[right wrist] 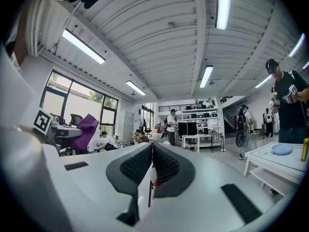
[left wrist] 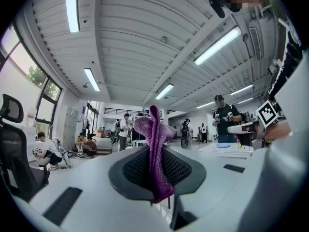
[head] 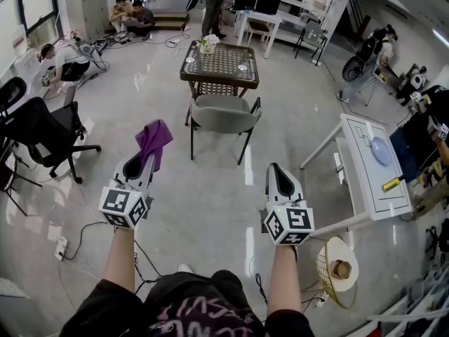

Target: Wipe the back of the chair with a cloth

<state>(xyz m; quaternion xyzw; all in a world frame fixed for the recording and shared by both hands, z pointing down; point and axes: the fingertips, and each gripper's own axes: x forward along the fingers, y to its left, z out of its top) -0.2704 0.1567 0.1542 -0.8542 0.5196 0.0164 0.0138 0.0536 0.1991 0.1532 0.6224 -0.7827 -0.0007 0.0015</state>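
The left gripper (head: 144,163) was clamped on the one purple cloth (head: 154,140). It was pinched so that loose folds stood free above the jaws, probably to leave a soft wad for wiping. The right gripper (head: 279,175), at 3 o'clock of the left, had its jaws pressed together on nothing and seemed to be held idle. One grey chair (head: 223,114) stood at 12 o'clock, well apart from both grippers, its back facing the person and not yet touched. One lattice-topped table (head: 219,62) stood just beyond it.
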